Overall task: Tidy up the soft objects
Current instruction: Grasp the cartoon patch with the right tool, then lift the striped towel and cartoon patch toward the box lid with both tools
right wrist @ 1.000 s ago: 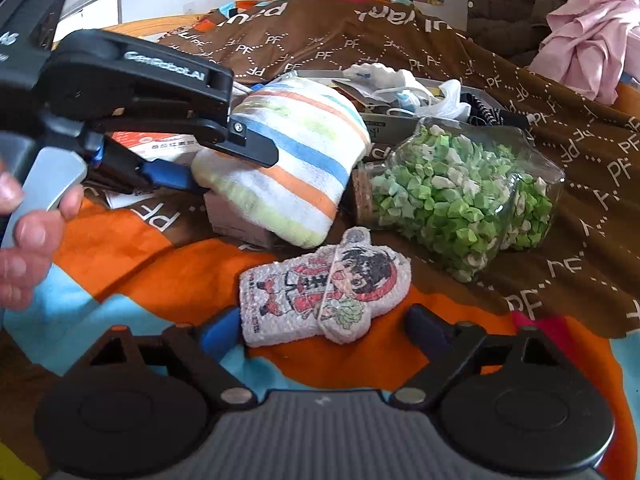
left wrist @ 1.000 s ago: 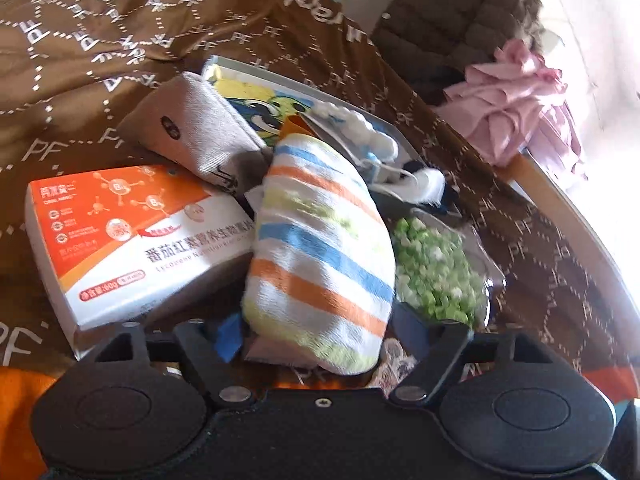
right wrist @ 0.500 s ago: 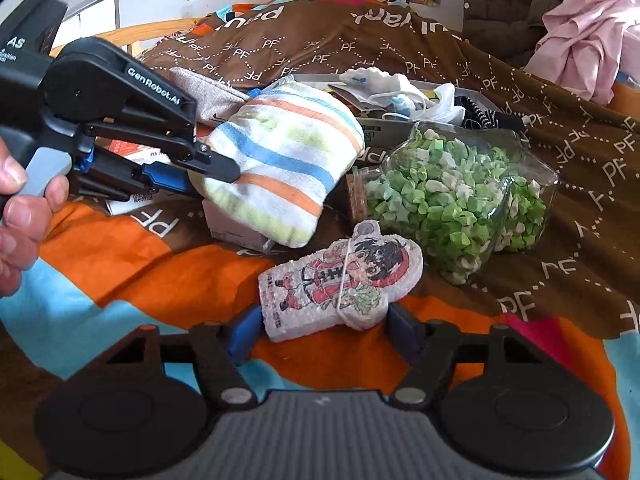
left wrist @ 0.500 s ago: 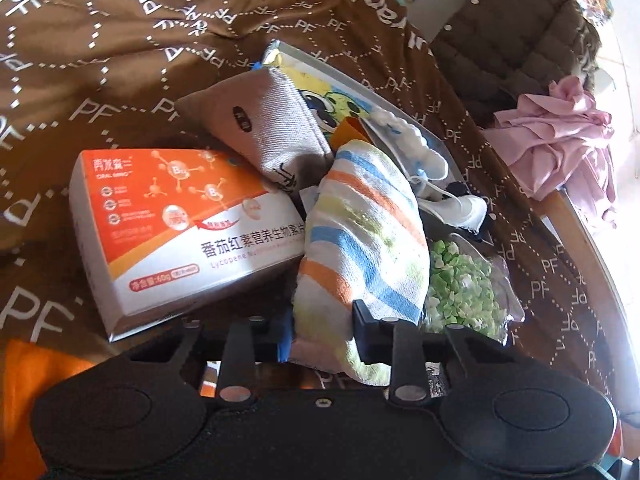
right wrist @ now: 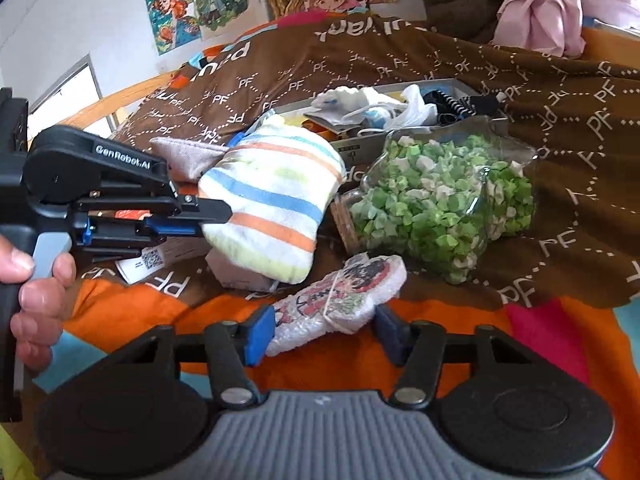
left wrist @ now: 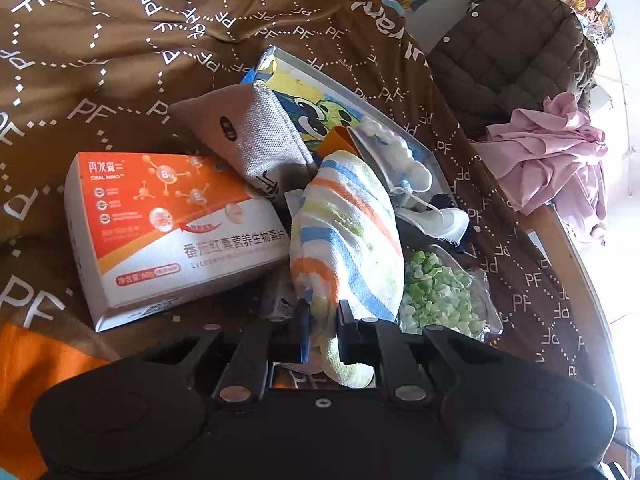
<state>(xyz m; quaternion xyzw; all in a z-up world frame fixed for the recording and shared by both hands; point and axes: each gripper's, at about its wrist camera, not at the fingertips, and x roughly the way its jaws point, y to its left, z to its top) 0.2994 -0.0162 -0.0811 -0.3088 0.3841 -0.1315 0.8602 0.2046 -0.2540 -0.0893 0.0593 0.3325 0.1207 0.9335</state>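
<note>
A striped towel roll (left wrist: 348, 232) in white, blue, orange and green lies on a pile on the bed. My left gripper (left wrist: 324, 324) is closing, and its pads pinch the roll's near end. In the right wrist view the same left gripper (right wrist: 216, 220) comes in from the left onto the striped towel roll (right wrist: 272, 204), with a hand on its handle. A flat cartoon plush (right wrist: 336, 300) lies on the orange patch of blanket. My right gripper (right wrist: 323, 320) is closing around the plush, and its blue pads touch both ends.
An orange-and-white box (left wrist: 168, 232) and a grey fabric pouch (left wrist: 248, 136) lie left of the towel. A clear jar of green paper stars (right wrist: 440, 204) lies to its right. Behind are a cluttered shallow tray (left wrist: 360, 96), a pink garment (left wrist: 552, 160) and a brown blanket (left wrist: 120, 40).
Both grippers went from wide open to closed in: the left now pinches the towel's end, the right's pads reached the cartoon plush. Both views have rolled a little.
</note>
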